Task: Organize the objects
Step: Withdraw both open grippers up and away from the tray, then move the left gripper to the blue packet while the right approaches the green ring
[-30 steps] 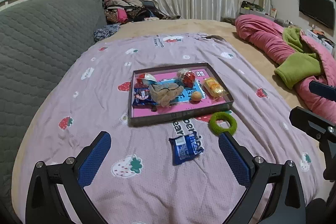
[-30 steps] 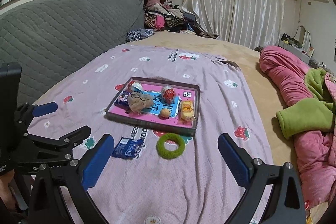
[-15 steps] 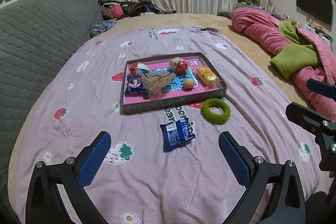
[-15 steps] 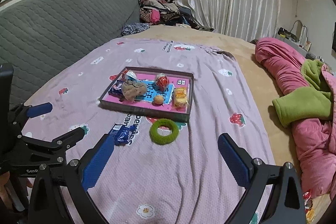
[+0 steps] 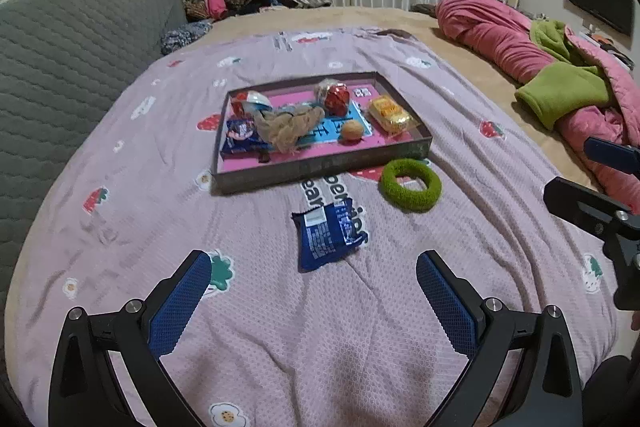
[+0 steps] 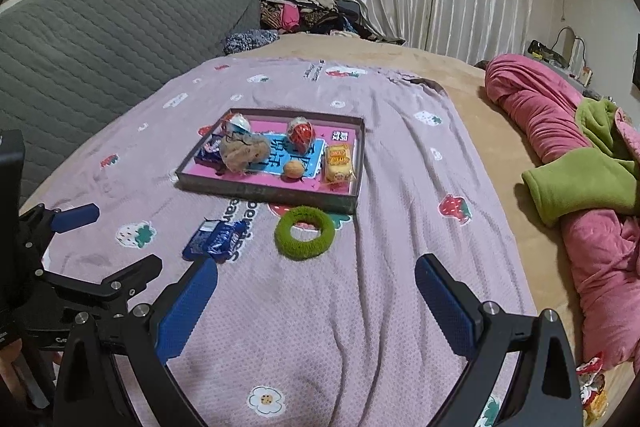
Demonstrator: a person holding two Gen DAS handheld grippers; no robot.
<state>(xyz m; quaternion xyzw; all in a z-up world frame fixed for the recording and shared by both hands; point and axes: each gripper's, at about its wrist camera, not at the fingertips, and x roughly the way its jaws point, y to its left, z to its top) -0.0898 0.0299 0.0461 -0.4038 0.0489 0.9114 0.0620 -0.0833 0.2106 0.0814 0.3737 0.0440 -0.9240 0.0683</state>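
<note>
Both views are closing in on the bed [image 5: 120,211] compared with a second ago: the tray and the loose items are sitting larger and lower in each frame, so you are advancing toward the work area rather than handling anything yet.

Largest to smallest. Pink strawberry-print bedspread [image 6: 400,227], carrying everything. Dark shallow tray [image 5: 320,169], lying mid-bed and already holding several items: a beige plush toy [image 5: 288,127], a yellow wrapped snack [image 5: 390,115], a red wrapped ball [image 5: 336,98], a blue packet at its left end, and a small brown nut-like ball [image 5: 351,129]. Green fuzzy ring [image 6: 305,233], lying on the bedspread just beside the tray's near wall, outside it. Blue snack packet [image 5: 328,237], also outside the tray, lying flat nearer to you, well apart from the ring.

Left gripper [image 5: 314,299]: you are holding it with its fingers spread wide, nothing between them, the blue snack packet lying just ahead of the gap. Right gripper [image 6: 316,301]: likewise spread and empty, the green ring lying ahead of it.

Judgement: two items are remaining outside the tray, and each gripper is lining up on its own target, so the approach seems to be setting up a pickup on either side.
</note>
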